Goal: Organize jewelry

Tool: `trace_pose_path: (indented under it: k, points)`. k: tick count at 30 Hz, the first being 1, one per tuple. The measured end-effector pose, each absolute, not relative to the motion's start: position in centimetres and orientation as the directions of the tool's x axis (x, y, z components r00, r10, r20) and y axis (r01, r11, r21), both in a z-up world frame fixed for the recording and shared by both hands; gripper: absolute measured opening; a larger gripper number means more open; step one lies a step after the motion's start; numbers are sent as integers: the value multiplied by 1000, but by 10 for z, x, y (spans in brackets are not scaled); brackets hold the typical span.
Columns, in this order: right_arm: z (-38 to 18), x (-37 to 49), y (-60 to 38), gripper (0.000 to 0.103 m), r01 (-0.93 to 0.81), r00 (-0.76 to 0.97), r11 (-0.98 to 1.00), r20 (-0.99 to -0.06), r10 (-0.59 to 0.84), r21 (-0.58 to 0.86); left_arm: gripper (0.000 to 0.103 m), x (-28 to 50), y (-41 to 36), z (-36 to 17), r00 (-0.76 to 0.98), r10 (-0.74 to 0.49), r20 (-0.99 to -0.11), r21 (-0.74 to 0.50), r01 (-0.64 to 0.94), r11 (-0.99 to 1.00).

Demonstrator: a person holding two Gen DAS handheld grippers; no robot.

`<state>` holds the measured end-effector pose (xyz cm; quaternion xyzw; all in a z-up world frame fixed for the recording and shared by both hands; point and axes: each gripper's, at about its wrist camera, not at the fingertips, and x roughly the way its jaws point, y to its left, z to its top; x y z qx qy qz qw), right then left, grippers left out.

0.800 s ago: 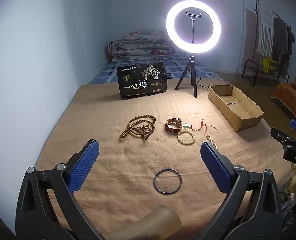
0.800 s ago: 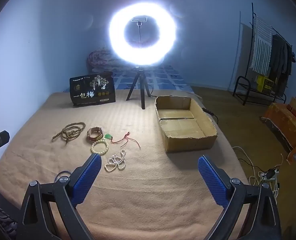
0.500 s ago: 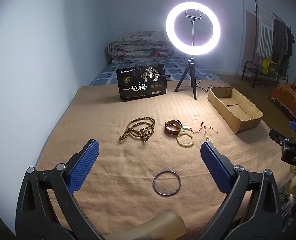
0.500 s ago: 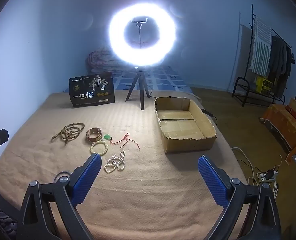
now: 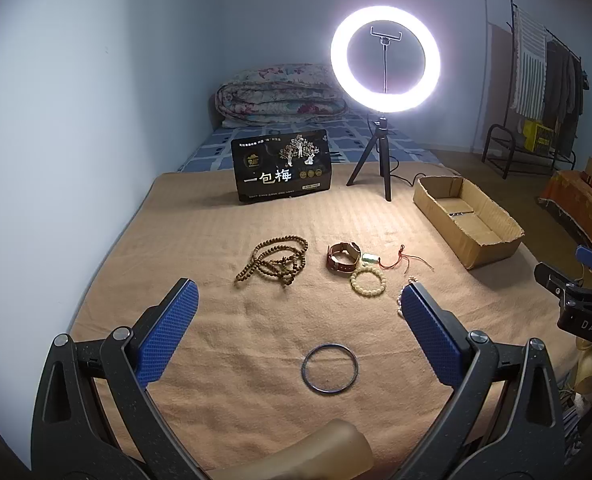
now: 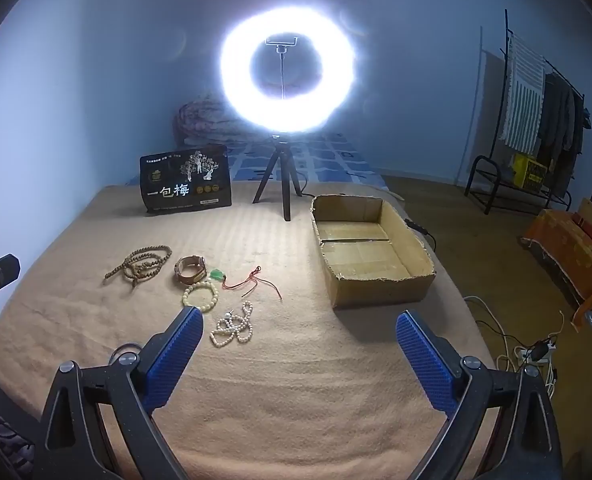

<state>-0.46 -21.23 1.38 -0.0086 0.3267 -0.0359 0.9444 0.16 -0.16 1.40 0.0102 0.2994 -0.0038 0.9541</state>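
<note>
Jewelry lies on a tan blanket (image 5: 224, 224): a brown bead necklace (image 5: 274, 259), a brown leather bracelet (image 5: 342, 257), a cream bead bracelet (image 5: 368, 283), a green pendant on red cord (image 5: 392, 260), a white pearl strand (image 6: 234, 324) and a dark metal bangle (image 5: 329, 367). An open cardboard box (image 6: 370, 250) stands at the right and looks empty. My left gripper (image 5: 296, 332) is open and empty, with the bangle just ahead between its fingers. My right gripper (image 6: 298, 354) is open and empty, with the pearl strand by its left finger.
A lit ring light on a tripod (image 5: 385, 92) and a black printed package (image 5: 282, 165) stand at the back of the blanket. A folded quilt (image 5: 280, 94) lies behind. A clothes rack (image 6: 536, 120), floor cables (image 6: 512, 344) and an orange box (image 6: 572, 248) are at the right.
Both grippers have shifted slightly; the jewelry sits a little higher in the left wrist view. Nothing was grasped or moved.
</note>
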Motion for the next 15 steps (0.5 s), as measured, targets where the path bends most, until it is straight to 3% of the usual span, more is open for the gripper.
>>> trace_pose_path:
  k: [15]
  points:
    - [12,-6,-214,99,67,781,997,-620,-72,-31,103,1,0,12,821,-4,-570,14,14,1000]
